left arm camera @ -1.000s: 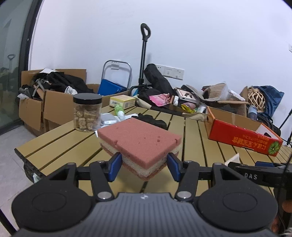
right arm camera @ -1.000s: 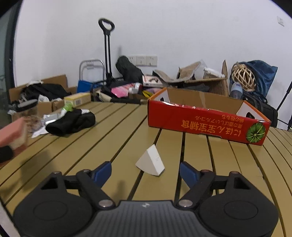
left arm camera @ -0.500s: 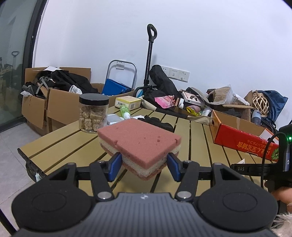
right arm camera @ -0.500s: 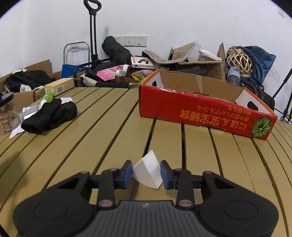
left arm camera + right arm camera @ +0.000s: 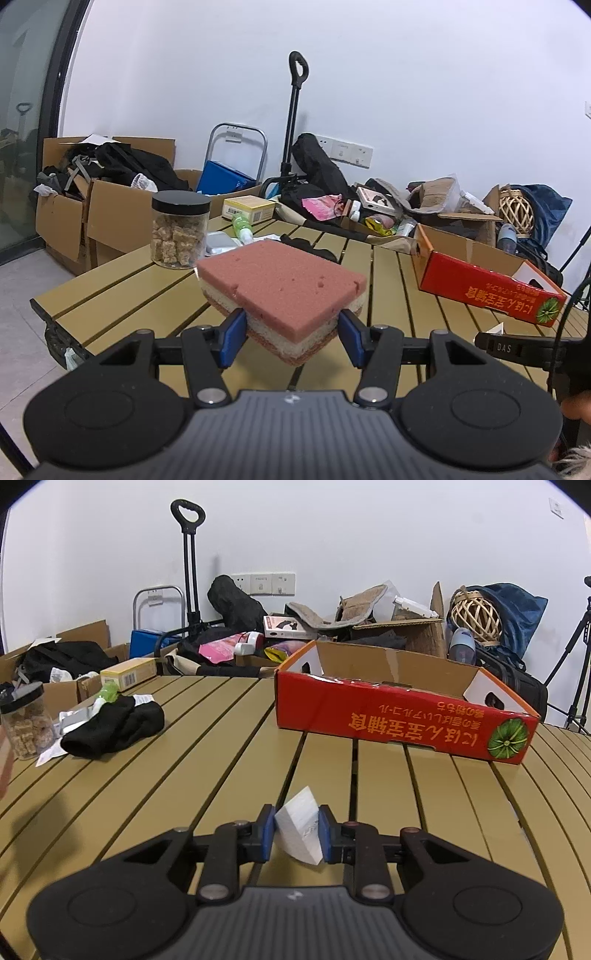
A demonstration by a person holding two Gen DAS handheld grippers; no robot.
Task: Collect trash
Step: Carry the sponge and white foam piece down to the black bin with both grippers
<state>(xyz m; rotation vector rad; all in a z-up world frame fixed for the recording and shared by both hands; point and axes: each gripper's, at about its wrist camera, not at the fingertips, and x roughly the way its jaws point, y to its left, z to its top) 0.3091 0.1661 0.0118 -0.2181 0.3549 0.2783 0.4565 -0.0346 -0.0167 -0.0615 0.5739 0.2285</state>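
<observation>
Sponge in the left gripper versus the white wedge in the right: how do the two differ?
The sponge is pink on top with pale and pink layers; the white wedge is plain white. The sponge is a flat slab much wider than its gripper's pads; the wedge is a small triangular piece. The sponge overhangs the left gripper well forward; the wedge barely clears the right gripper. Both are clamped between blue pads above the slatted table.

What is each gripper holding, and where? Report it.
Left gripper: layered pink sponge, by its near side edges. Right gripper: white foam wedge, by its two side faces.
</observation>
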